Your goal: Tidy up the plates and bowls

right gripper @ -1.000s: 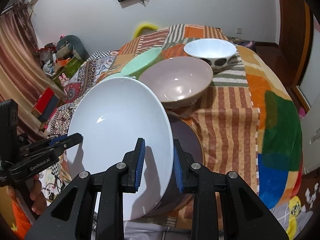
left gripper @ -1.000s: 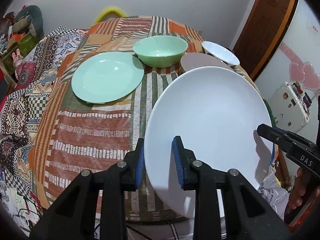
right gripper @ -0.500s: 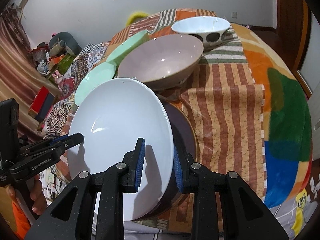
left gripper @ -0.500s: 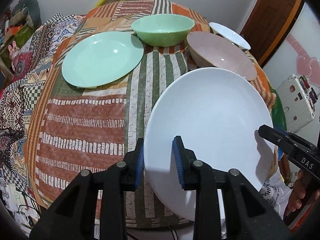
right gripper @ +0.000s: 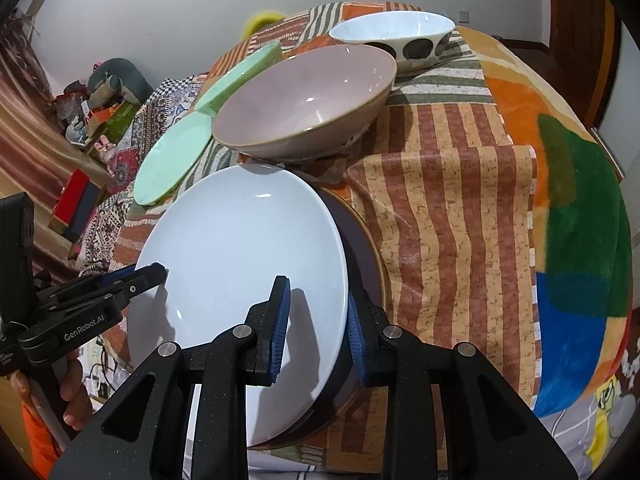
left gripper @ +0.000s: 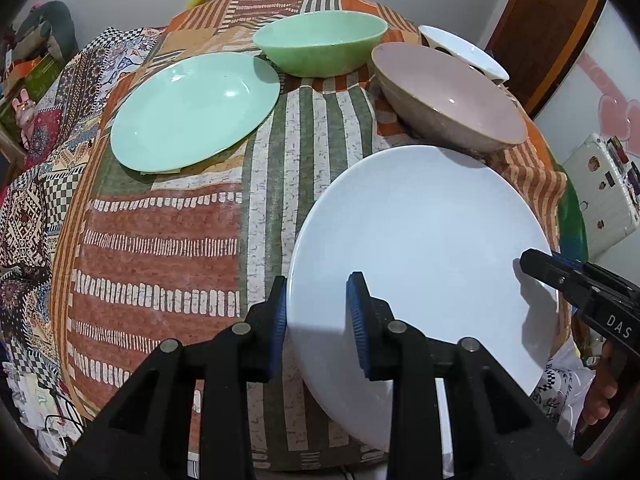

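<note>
Two grippers clamp one white plate (left gripper: 424, 248) by opposite edges. Narrow-set fingers of the left gripper (left gripper: 318, 314) pinch its near-left rim, blue pads on either face; the right gripper (right gripper: 316, 318) pinches the near-right rim likewise. Just beneath the plate lies a dark plate (right gripper: 366, 256) on the patterned cloth (right gripper: 452, 184). Beyond stand a pink bowl (left gripper: 448, 96), a green bowl (left gripper: 320, 48), a green plate (left gripper: 192, 112) and a white spotted bowl (right gripper: 394, 38).
</note>
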`<state>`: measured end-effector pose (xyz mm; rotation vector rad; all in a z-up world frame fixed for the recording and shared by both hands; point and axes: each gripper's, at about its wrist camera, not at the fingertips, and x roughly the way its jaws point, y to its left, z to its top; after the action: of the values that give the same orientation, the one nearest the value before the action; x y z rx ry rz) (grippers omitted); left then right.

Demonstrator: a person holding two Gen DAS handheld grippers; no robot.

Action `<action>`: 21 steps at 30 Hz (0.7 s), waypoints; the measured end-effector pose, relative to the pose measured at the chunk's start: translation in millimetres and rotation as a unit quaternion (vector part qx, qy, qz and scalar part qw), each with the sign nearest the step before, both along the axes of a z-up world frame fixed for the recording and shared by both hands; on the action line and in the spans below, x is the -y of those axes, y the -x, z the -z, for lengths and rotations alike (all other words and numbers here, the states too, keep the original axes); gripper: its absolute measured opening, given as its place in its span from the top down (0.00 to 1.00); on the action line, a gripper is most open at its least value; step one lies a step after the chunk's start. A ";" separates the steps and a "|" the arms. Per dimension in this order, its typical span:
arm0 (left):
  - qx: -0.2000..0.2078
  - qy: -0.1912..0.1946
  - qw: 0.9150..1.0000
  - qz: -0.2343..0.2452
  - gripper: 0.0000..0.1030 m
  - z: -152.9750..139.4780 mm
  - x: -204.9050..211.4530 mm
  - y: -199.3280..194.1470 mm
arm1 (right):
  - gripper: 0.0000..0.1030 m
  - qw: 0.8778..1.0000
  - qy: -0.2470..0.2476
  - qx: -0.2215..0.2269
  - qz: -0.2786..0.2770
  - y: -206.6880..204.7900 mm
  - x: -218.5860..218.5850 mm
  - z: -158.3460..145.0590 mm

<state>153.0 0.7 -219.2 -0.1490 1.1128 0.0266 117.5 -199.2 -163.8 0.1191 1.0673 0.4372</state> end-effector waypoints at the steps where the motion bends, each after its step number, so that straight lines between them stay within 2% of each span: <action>1: -0.001 -0.001 1.000 0.001 0.71 0.9 0.5 -0.9 | 0.75 1.000 0.000 -0.002 0.000 -0.5 0.8 0.8; 21: -0.010 0.017 1.000 0.004 0.68 8.5 4.9 -7.0 | 0.74 1.000 0.003 0.009 0.007 1.9 8.6 -2.9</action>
<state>160.0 -4.2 -227.7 -0.1755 1.1337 0.0023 115.6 -207.9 -160.9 0.1163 1.0495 0.4214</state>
